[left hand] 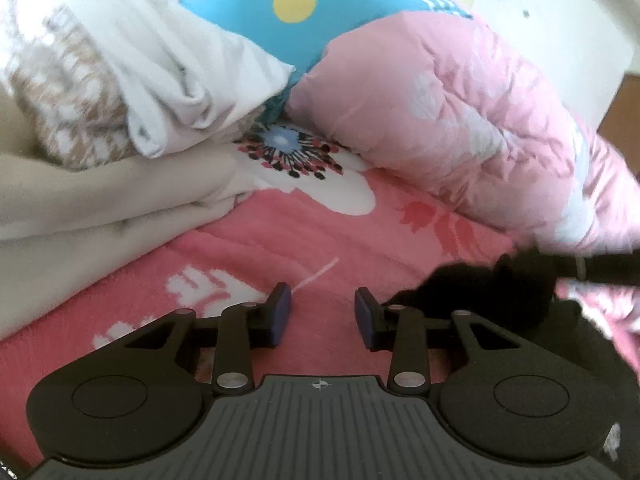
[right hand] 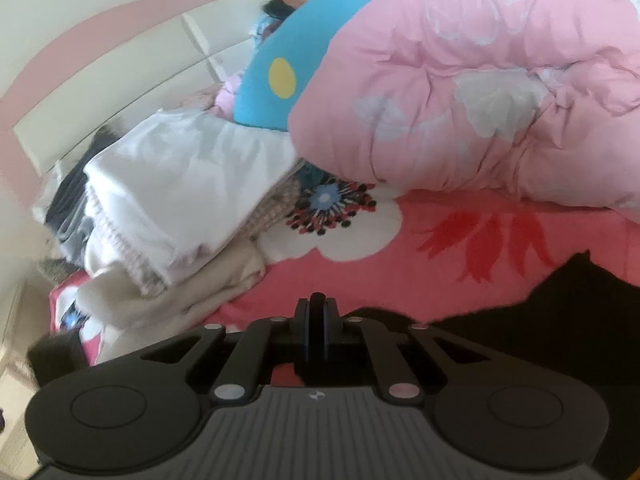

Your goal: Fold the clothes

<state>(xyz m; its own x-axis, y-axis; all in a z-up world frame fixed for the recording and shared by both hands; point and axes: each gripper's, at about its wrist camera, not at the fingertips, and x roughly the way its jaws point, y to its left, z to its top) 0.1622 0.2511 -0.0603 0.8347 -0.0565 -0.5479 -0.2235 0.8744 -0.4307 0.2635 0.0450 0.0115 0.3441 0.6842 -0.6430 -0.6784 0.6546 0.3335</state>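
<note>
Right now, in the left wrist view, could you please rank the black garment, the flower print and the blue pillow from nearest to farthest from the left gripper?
1. Black garment, right beside the left gripper.
2. Flower print, ahead on the bedspread.
3. Blue pillow, farthest back, top.

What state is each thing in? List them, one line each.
left gripper: open, empty
right gripper: shut on black garment
black garment: unfolded, lying on bedspread
white garment: folded, top of stack
pink quilt: bunched up
</note>
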